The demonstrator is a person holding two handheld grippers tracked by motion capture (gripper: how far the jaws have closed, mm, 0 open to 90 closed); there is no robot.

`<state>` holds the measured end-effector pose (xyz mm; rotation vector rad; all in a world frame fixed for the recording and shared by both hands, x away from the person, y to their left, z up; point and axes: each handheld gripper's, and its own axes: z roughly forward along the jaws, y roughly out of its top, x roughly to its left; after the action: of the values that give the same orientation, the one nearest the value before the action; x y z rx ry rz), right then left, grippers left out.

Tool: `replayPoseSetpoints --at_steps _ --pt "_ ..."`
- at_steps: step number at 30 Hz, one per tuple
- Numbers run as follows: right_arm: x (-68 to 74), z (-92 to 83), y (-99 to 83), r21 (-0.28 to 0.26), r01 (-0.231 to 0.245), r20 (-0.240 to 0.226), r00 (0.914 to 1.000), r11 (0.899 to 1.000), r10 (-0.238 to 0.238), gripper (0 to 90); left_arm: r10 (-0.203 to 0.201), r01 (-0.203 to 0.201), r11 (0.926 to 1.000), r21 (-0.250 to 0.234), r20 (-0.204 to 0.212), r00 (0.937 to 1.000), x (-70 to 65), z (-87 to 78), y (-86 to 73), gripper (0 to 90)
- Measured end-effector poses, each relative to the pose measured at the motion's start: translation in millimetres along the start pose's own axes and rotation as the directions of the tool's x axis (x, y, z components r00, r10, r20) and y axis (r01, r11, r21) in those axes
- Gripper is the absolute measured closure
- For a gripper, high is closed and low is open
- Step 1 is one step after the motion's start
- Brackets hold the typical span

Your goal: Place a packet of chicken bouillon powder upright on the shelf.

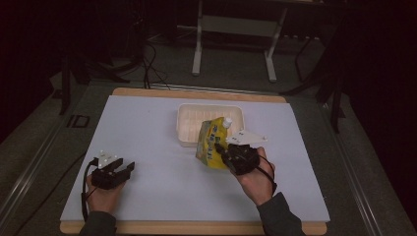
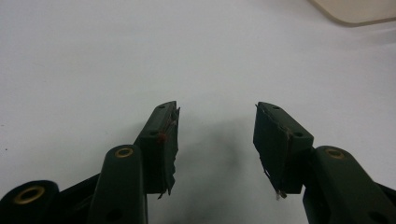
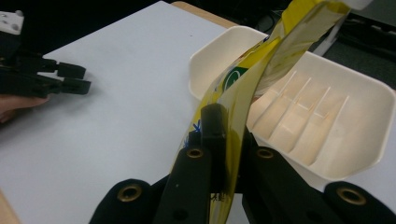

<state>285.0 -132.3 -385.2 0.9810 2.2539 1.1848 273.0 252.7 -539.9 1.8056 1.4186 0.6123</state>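
Left gripper (image 1: 129,167) rests low on the white table (image 1: 147,128) near its front left corner, jaws spread apart with nothing between them. Right gripper (image 1: 219,149) clamps a yellow spouted pouch (image 1: 211,142), held upright and tilted over the front edge of the cream ribbed tray (image 1: 189,120) mid-table.
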Motion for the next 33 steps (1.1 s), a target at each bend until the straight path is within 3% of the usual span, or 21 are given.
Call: replayPoseSetpoints --at_steps 33 --pt "-11.7 19.4 27.1 -0.03 0.082 0.101 0.9918 0.996 -0.079 90.0 0.001 -0.001 1.0 0.0 0.003 1.0 0.2 -0.1 0.0 49.0"
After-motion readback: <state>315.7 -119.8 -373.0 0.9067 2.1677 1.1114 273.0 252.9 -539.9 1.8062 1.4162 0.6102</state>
